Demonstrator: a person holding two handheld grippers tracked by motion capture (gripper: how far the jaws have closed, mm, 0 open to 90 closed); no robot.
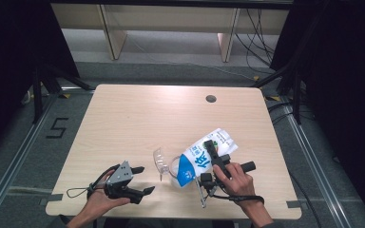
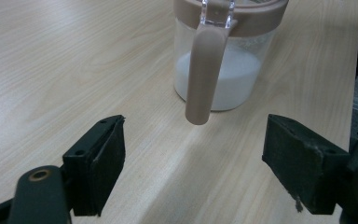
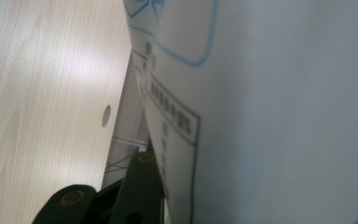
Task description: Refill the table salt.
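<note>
Our right gripper has its jaws pinching a white-and-blue bag, tilted mouth-down over the jar, which stands just left of the bag on the counter. We should tip slowly and keep the mouth over the jar's rim. Left gripper, jaws spread and empty, waits near the jar's handle, ready to steady it.

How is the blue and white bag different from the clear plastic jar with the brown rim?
The blue and white bag is opaque, tilted and clamped in the right gripper; the clear plastic jar with the brown rim is see-through, upright on the wooden table, untouched before the open left gripper. The jar holds white powder.
</note>
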